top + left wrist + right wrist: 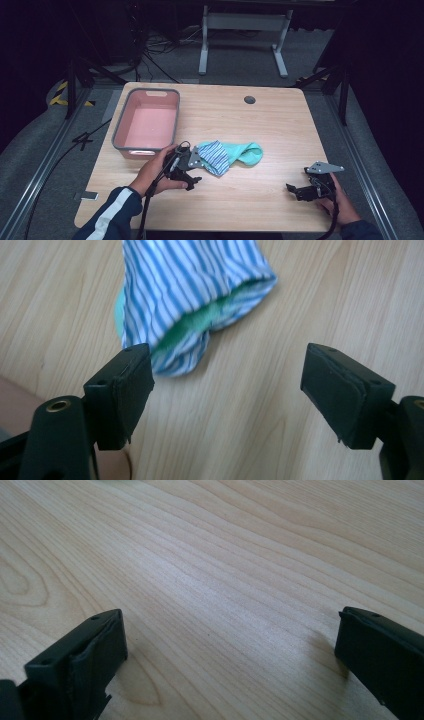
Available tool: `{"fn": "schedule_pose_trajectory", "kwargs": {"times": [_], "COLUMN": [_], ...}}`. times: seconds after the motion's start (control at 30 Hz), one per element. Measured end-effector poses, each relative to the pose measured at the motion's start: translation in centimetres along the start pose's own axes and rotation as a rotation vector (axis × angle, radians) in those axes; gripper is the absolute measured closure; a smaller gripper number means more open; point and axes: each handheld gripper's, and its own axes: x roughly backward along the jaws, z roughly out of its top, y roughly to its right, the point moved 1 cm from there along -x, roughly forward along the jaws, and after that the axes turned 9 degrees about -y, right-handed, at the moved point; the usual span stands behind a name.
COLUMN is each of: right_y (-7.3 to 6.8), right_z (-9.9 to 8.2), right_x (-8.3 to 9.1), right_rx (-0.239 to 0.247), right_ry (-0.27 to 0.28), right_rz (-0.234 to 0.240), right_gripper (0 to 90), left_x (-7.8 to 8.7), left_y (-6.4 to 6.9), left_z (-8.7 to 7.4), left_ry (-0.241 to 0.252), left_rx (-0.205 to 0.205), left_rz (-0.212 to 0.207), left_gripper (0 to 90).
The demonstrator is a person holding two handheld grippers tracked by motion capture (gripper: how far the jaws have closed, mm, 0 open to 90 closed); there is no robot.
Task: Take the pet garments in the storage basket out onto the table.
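Striped sock [187, 285], no legible writing

My left gripper [186, 172], lower centre-left of the high view, is black with a grey plate on top and a black cable trailing to the bottom edge. The left sleeve [112, 215] is dark blue with a broad white stripe. My right gripper [312, 187], lower right, is black too, topped by a grey three-cornered plate with small holes. Up close, the jaws are blocky black, faced with matte pads; a brass-ringed screw hole sits at lower left.
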Motion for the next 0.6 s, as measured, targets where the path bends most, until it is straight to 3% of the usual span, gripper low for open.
{"fn": "schedule_pose_trajectory", "kwargs": {"times": [0.3,0.47,0.6], "right_y": [0.0,0.0,0.0], "right_z": [0.0,0.0,0.0], "right_x": [0.0,0.0,0.0], "right_rx": [0.000,0.000,0.000], "right_ry": [0.000,0.000,0.000], "right_rz": [0.000,0.000,0.000], "right_gripper": [0.7,0.7,0.7], "left_x": [0.0,-0.1,0.0], "left_y": [0.9,1.0,0.9], "left_z": [-3.8,-6.3,-8.4], "left_ry": [-0.039,-0.041,-0.007], "left_rx": [0.015,0.052,0.091], "left_rz": [0.025,0.018,0.002], "left_gripper": [20.7,20.7,20.6]}}
